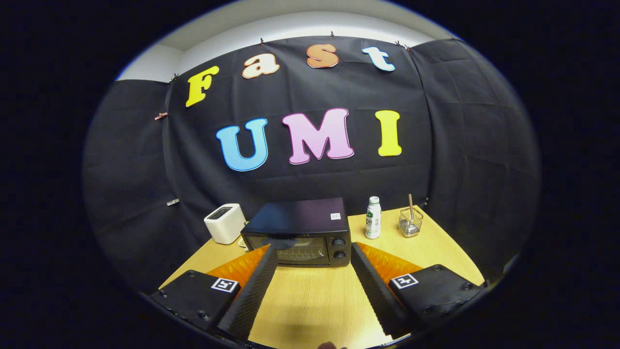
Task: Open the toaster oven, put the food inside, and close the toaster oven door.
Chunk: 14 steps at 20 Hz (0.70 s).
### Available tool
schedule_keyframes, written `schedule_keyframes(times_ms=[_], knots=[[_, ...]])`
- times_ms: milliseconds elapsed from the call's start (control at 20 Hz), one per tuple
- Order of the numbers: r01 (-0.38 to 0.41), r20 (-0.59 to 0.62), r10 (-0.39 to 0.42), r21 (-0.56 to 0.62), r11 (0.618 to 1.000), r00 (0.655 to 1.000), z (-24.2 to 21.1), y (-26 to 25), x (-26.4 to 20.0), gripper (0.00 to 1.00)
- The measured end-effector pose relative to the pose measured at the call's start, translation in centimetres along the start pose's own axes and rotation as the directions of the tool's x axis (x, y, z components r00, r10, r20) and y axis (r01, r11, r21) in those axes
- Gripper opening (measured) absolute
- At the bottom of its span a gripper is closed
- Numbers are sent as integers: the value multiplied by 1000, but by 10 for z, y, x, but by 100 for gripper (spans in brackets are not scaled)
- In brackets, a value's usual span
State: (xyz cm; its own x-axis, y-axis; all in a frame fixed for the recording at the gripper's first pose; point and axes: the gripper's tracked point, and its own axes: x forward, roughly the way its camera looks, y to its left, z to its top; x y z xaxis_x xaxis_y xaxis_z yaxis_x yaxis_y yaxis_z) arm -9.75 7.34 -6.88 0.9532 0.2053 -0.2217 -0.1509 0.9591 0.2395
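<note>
Gripper (314,252) fingers spread wide apart, nothing held between them. Toaster oven (296,232) sits just ahead of the fingertips, roughly centred between them, on the wooden table (310,300). Oven door (290,249) looks closed, its glass front upright; handle along the top edge of the door, close to the left fingertip. Two knobs (339,247) on the oven's right side, ahead of the right finger. Can't make out any food, either outside or through the glass, which is too dark and small to tell. So this fits either door not opened, or food inside and door shut again; can't settle which from here.

If the door is what's being worked: come in level, bracket the handle with both fingers, stay off the knobs, swing along the hinge arc rather than yanking straight, so the light oven doesn't slide.

White toaster (224,223) beyond and left of the fingers, bottle (373,218) and wire holder (410,222) beyond and right, well apart from the oven front
</note>
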Motion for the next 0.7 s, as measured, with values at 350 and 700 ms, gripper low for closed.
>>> schedule_keyframes(times_ms=[350,700], knots=[[28,30,-27,-50,998,999,32,17,10,98],[12,48,-9,-66,998,999,47,39,21,98]])
